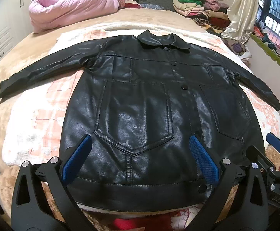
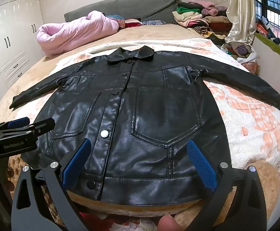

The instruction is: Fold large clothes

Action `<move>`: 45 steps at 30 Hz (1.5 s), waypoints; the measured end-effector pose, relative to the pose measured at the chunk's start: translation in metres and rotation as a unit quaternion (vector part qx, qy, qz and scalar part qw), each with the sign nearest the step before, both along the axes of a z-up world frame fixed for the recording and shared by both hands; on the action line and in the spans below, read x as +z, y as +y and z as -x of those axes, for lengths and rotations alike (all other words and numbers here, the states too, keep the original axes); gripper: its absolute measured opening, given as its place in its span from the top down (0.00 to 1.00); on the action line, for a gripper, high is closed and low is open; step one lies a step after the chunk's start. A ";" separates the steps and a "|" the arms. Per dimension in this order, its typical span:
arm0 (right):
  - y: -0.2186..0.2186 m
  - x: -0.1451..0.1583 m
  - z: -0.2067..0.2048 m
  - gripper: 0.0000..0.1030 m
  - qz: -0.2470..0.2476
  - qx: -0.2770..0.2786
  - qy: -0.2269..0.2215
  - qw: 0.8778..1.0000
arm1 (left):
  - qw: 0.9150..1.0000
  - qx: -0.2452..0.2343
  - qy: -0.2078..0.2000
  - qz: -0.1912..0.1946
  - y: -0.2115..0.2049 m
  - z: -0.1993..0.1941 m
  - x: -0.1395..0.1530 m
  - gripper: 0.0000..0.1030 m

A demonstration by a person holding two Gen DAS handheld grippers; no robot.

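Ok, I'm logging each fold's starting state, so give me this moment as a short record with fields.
garment: black leather jacket, front up, buttoned
layout: spread flat, both sleeves out to the sides, collar toward the headboard
surface: white and orange blanket on the bed
left hand-held gripper: open, over the hem, holding nothing
right hand-held gripper: open, over the hem, holding nothing
fold progress: none yet
background: pink quilt, pile of clothes near the headboard
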State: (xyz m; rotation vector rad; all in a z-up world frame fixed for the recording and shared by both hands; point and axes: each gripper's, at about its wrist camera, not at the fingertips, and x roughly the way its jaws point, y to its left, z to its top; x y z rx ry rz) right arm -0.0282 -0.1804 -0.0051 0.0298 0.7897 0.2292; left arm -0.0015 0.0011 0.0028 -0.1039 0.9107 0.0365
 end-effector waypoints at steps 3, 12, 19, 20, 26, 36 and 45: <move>0.000 0.000 0.000 0.04 0.001 0.000 0.004 1.000 | 1.000 -0.001 -0.002 -0.002 -0.001 0.000 0.000 0.08; 0.002 0.001 0.001 0.04 0.002 0.003 0.002 1.000 | 1.000 -0.001 -0.003 -0.001 0.000 0.000 0.001 0.08; 0.002 0.001 0.001 0.04 0.003 0.003 0.001 1.000 | 1.000 -0.002 -0.003 -0.001 -0.001 0.000 0.000 0.08; 0.002 0.001 0.001 0.04 0.002 0.003 0.001 1.000 | 1.000 -0.001 -0.003 -0.002 -0.001 0.000 0.000 0.08; 0.002 0.000 0.001 0.04 0.002 0.004 0.002 1.000 | 1.000 -0.004 -0.003 0.000 -0.002 0.001 0.001 0.08; 0.002 -0.001 0.000 0.04 0.003 0.002 0.004 1.000 | 1.000 -0.005 -0.001 -0.001 -0.004 0.000 0.000 0.08; 0.004 0.000 -0.003 0.04 0.009 0.005 0.002 1.000 | 1.000 -0.005 0.002 -0.001 -0.005 -0.004 -0.003 0.08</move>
